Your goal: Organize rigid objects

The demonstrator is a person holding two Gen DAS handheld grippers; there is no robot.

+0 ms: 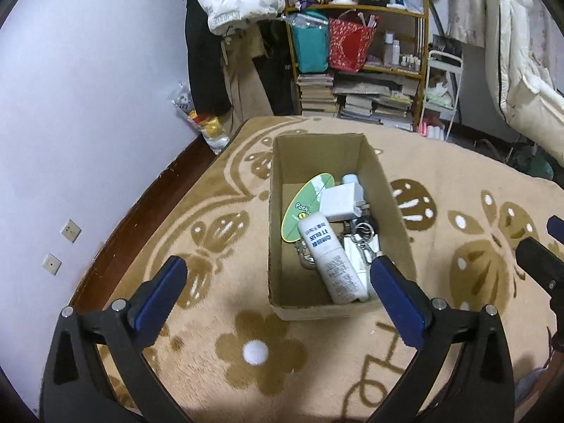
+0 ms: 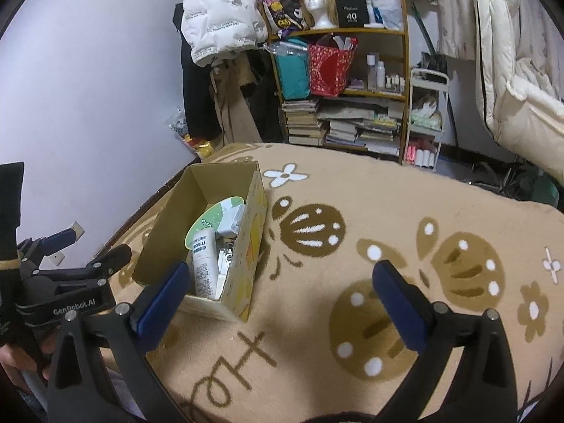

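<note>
One cardboard box (image 1: 338,162) holds one white bottle (image 1: 331,261), one charger (image 1: 340,201) and keys (image 1: 365,234); both grippers' jaws are spread, holding nothing.

Left gripper (image 1: 278,275) jaws spread wide, nothing between the blue pads (image 1: 160,296), fingers pointing forward and angled down. Right gripper (image 2: 280,280) same: jaws wide apart, nothing held, pads (image 2: 402,303) angled down. The two sit side by side at similar height; the right's finger tip shows at the right edge of the left wrist view, the left's body shows at the left edge of the right wrist view, with a black sleeve and part of a hand (image 2: 14,359) behind it.
</note>
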